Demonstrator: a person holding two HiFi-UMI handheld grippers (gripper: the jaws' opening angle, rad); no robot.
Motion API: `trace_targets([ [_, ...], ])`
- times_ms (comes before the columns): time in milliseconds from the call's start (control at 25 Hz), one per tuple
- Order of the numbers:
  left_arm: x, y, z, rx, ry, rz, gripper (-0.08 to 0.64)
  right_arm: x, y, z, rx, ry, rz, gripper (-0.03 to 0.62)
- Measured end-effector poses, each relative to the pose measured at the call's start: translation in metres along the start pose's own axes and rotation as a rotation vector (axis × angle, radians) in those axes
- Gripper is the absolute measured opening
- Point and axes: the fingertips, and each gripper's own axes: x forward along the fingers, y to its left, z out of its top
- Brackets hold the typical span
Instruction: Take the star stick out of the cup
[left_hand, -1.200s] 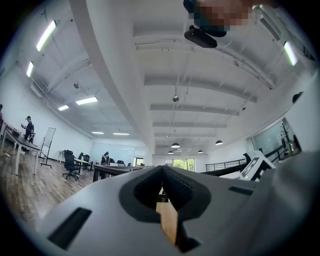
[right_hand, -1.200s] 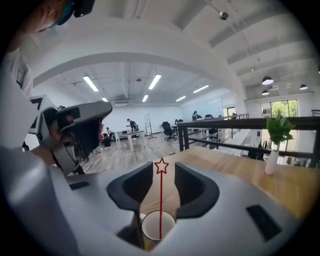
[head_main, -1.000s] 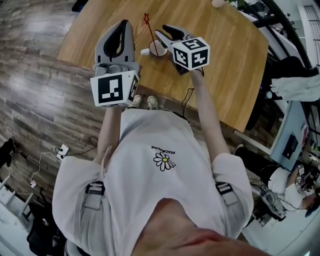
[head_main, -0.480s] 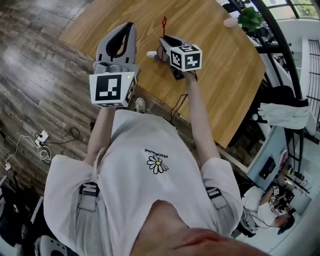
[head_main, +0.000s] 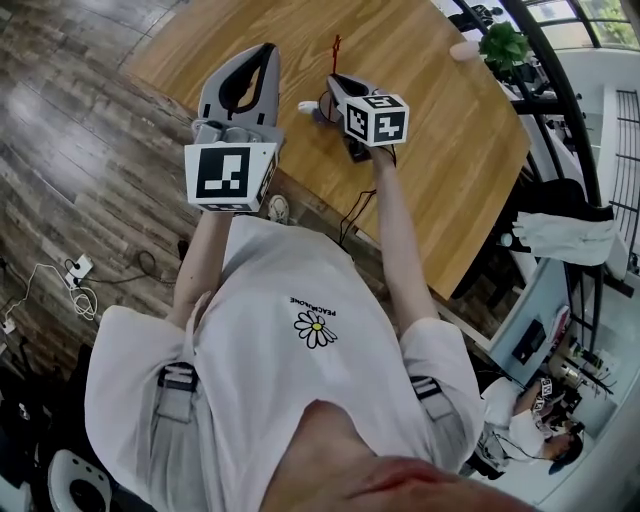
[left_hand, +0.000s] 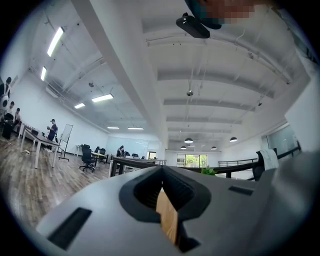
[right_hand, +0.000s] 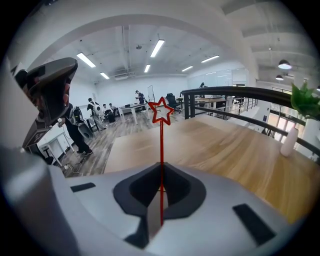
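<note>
R claw (right_hand: 161, 187) closing on stick (right_hand: 161, 145), shaft pinched, star up, by bench (head_main: 440, 130) near edge. L claw (left_hand: 161, 172) closed tight, empty.

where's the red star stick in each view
head view: star stick top centre, over the wooden table.
left gripper view: not in it.
right gripper view: star stick dead centre, upright between the closing jaws.
shared landmark: the wooden table, behind the stick in the head and right gripper views.
</note>
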Motion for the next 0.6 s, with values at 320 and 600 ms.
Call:
trace_targets([
  [320, -0.005, 0.001, 0.011, 0.021, -0.021, -0.005, 0.017, -0.020, 0.005, 0.033, 0.005, -0.091, -0.006, 0.011],
  [600, -0.001, -0.011, 0.041, 0.024, -0.067, -0.048, 0.017, -0.102, 0.024, 0.121, -0.024, -0.397, -0.020, 0.011],
])
